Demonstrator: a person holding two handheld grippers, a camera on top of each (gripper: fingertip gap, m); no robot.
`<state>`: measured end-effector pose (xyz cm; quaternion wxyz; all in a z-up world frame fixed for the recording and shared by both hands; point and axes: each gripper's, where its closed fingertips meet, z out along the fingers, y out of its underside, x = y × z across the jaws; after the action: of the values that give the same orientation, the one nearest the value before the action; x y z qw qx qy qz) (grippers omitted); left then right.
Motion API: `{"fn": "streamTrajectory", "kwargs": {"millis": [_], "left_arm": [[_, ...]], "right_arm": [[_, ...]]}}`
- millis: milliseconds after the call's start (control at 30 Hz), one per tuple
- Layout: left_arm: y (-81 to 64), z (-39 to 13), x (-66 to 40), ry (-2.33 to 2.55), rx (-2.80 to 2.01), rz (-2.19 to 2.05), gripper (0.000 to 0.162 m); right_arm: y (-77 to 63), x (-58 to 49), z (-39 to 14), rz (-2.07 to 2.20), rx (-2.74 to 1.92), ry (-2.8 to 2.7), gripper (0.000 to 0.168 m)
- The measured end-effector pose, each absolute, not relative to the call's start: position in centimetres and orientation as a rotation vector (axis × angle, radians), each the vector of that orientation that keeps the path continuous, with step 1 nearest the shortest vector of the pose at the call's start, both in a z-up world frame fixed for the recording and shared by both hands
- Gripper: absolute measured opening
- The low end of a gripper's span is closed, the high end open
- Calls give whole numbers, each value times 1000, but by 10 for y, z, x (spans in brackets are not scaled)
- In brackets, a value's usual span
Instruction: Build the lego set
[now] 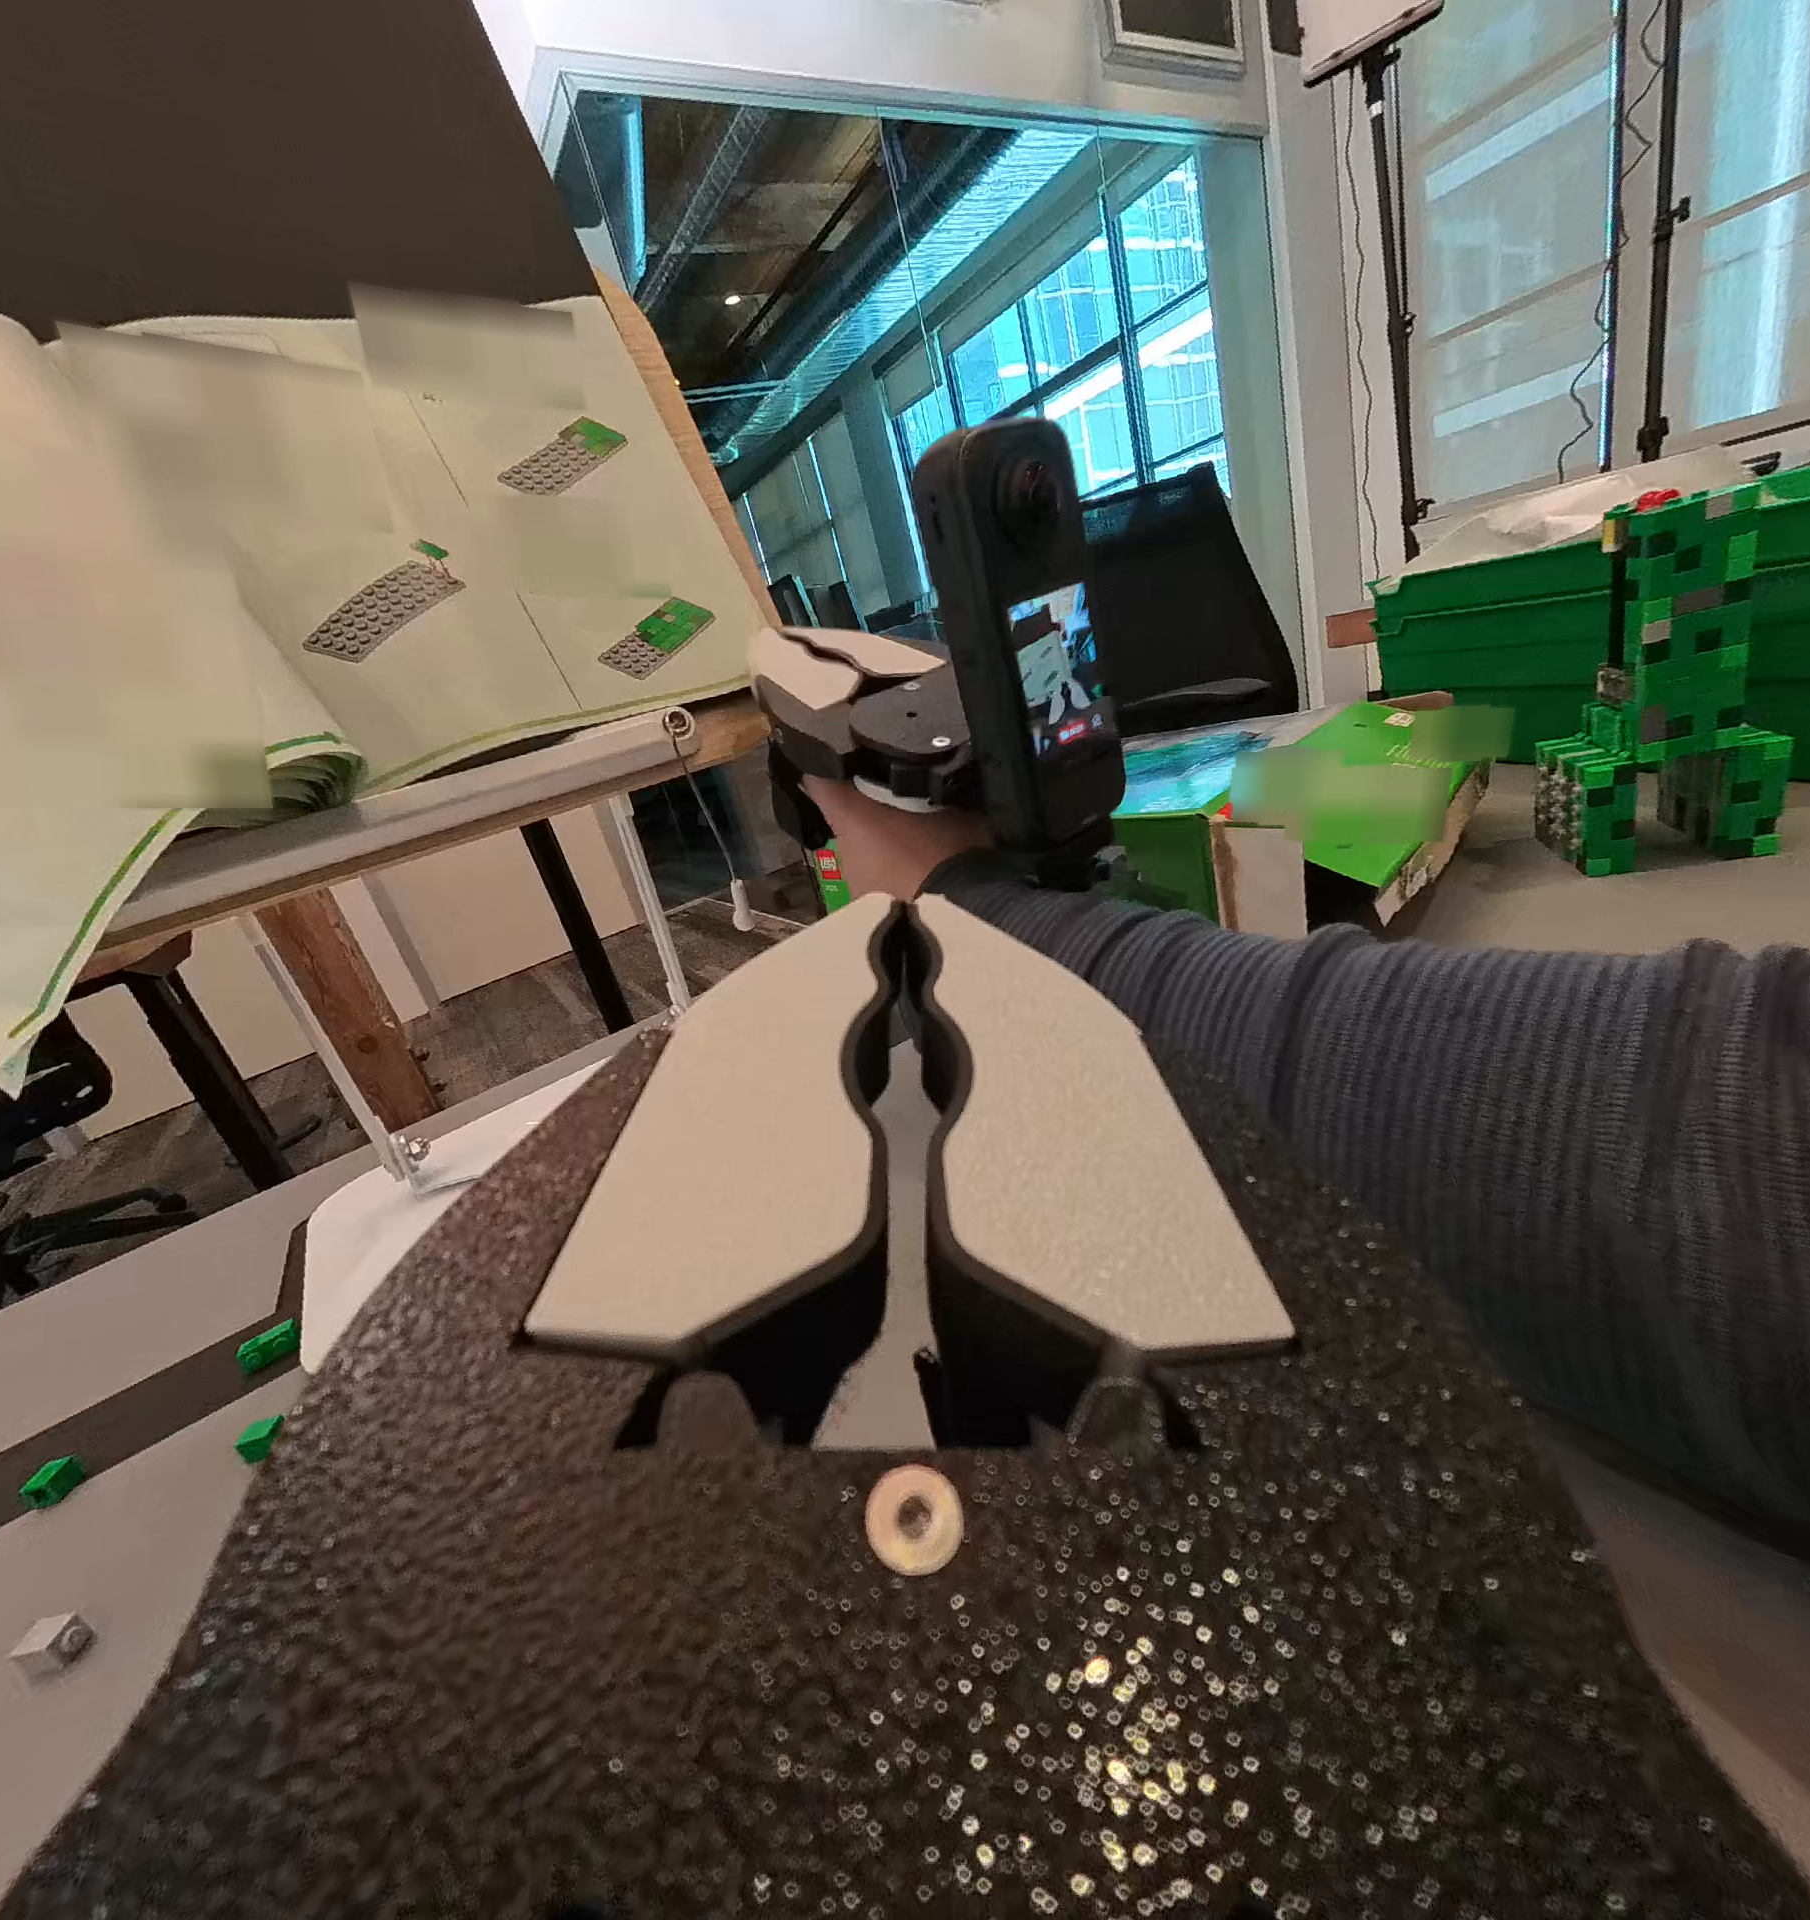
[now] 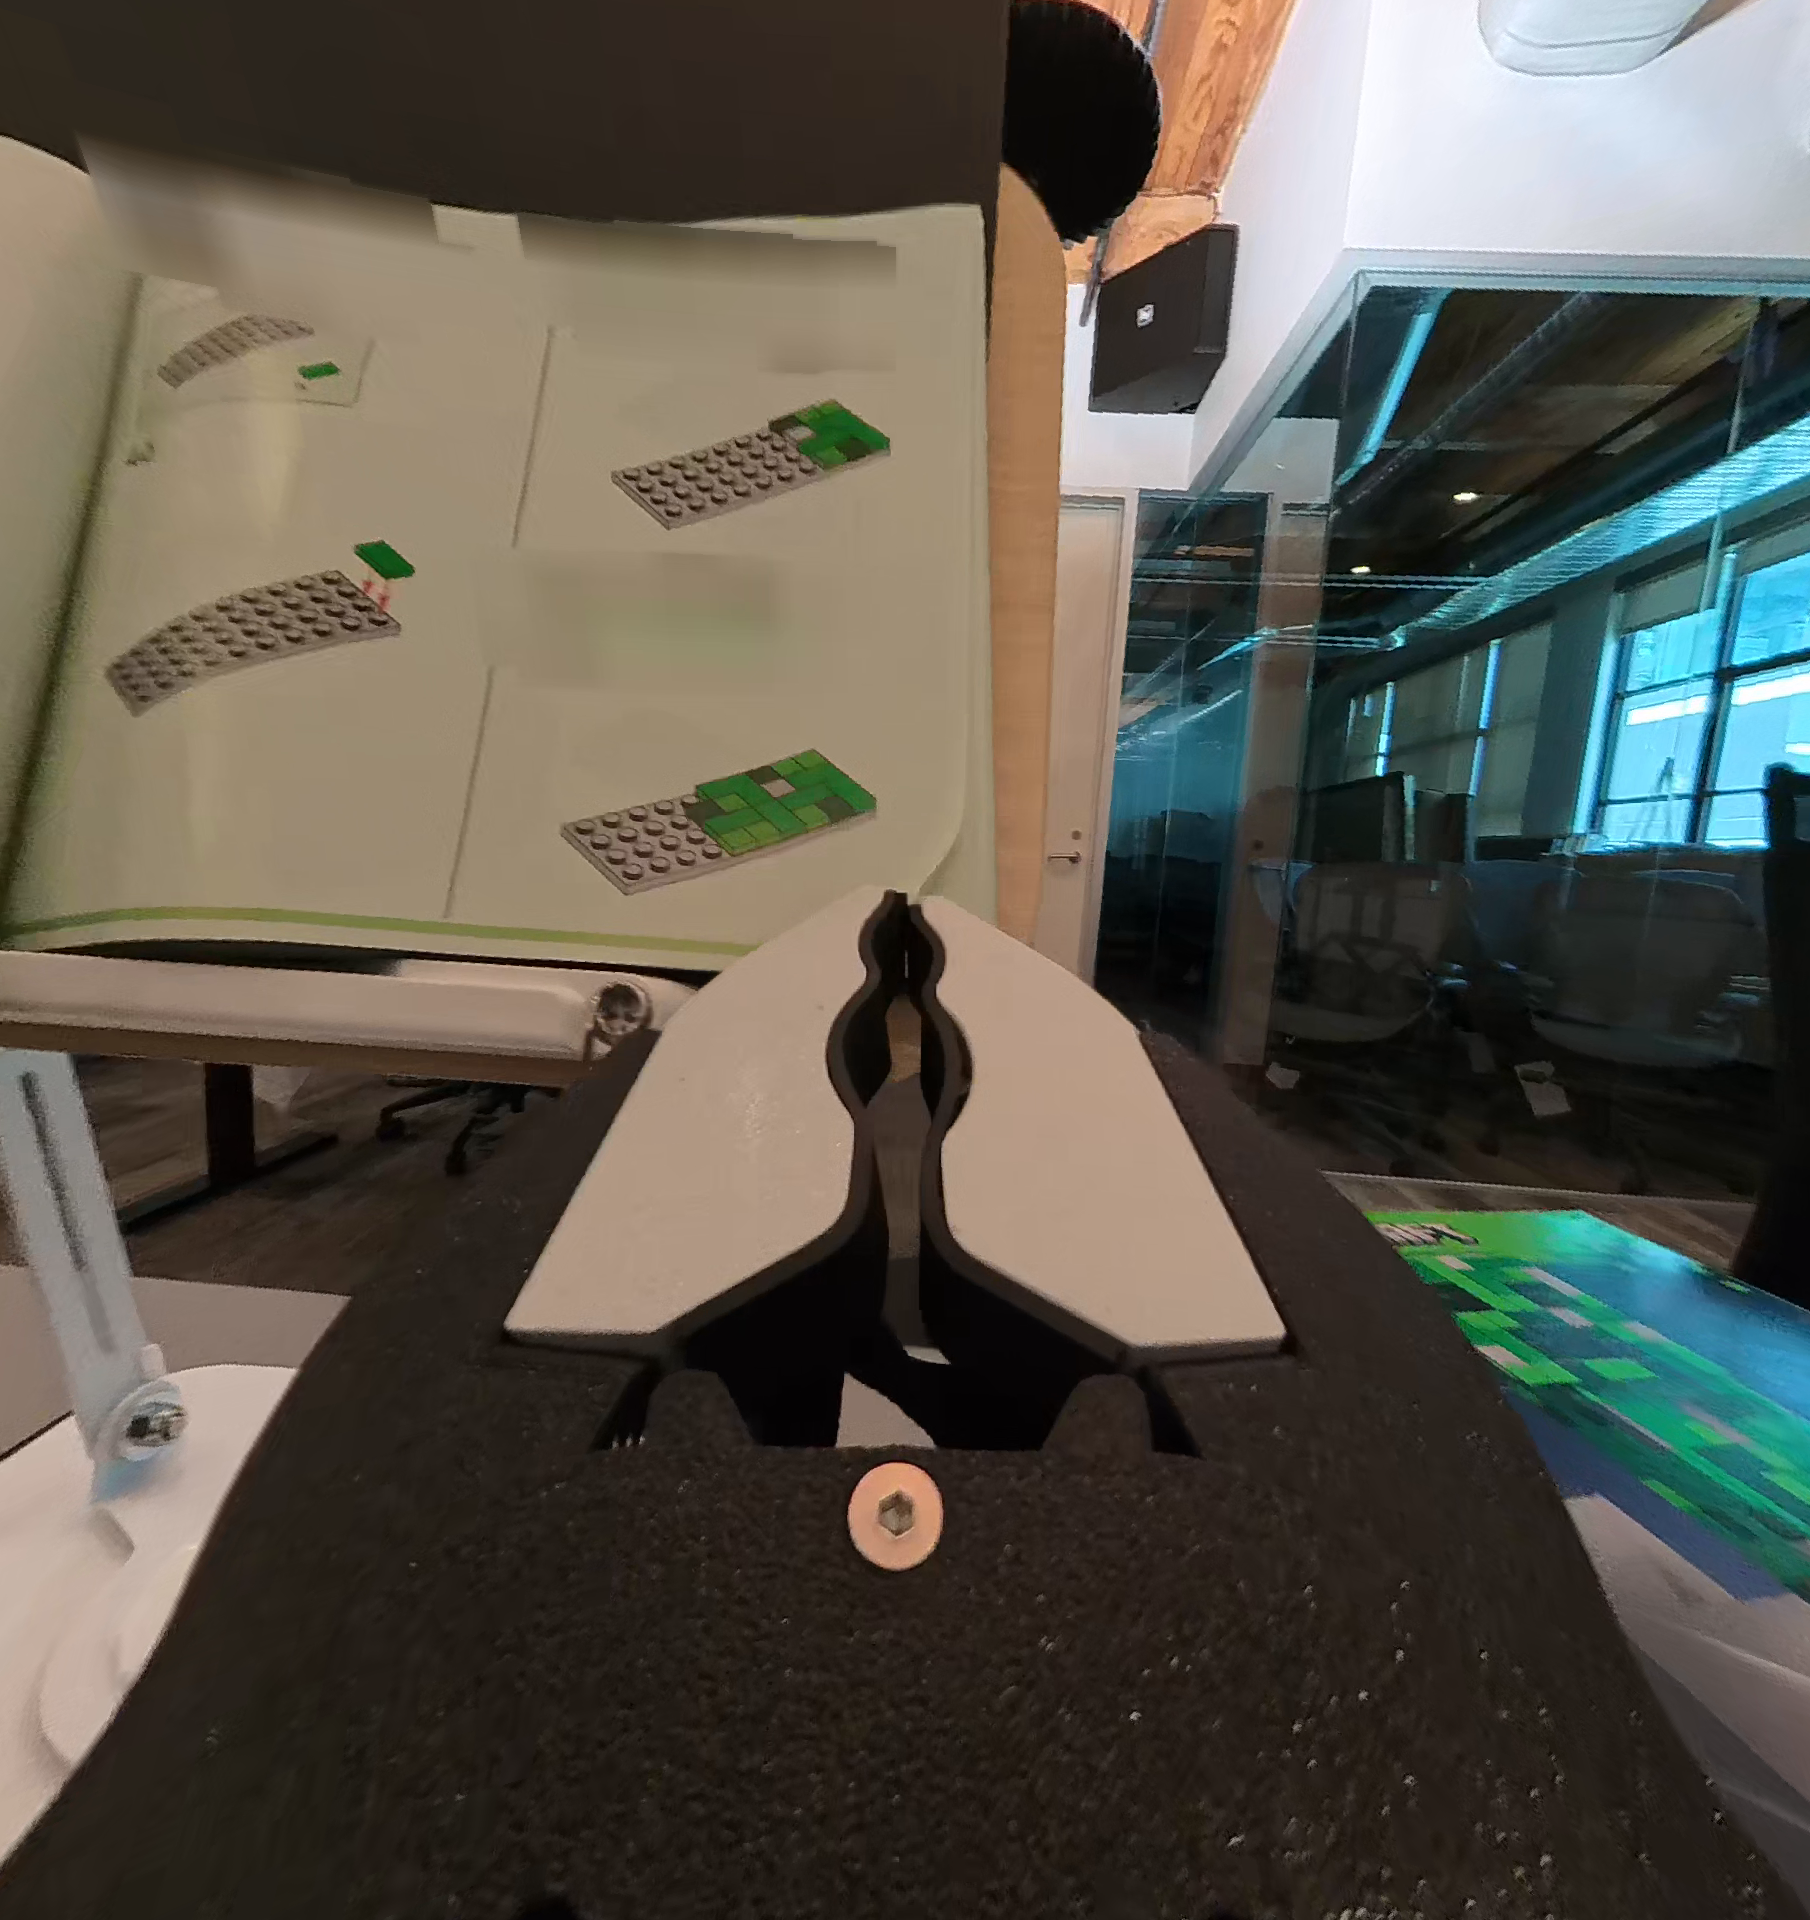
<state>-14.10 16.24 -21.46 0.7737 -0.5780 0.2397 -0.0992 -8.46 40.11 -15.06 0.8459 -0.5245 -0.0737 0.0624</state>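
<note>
My left gripper [image 1: 902, 914] is shut and empty, raised above the table. My right gripper [image 2: 906, 906] is shut and empty too; it also shows in the left wrist view [image 1: 807, 655], held by a hand in a grey sleeve close to the open instruction booklet [image 1: 361, 540]. The booklet [image 2: 465, 582] stands on a white stand and fills the left of the right wrist view. Small green bricks [image 1: 267, 1348] and a grey brick [image 1: 54, 1645] lie loose on the table at the left. A finished green blocky model [image 1: 1670, 707] stands at the far right.
The green set box [image 1: 1400, 800] lies on the table behind the arm and shows at the right of the right wrist view [image 2: 1628, 1392]. Green bins [image 1: 1483, 644] are stacked behind the model. The stand's white base [image 2: 70, 1558] sits at lower left.
</note>
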Motion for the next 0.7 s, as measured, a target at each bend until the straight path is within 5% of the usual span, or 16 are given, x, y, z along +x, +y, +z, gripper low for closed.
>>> {"fn": "streamTrajectory", "kwargs": {"millis": [33, 700], "left_arm": [[162, -214, -141, 517, -1251, -214, 0], [165, -215, -148, 482, -1266, -247, 0]], "right_arm": [[399, -89, -148, 156, -1102, -174, 0], [400, -72, -153, 145, -1131, -52, 13]]}}
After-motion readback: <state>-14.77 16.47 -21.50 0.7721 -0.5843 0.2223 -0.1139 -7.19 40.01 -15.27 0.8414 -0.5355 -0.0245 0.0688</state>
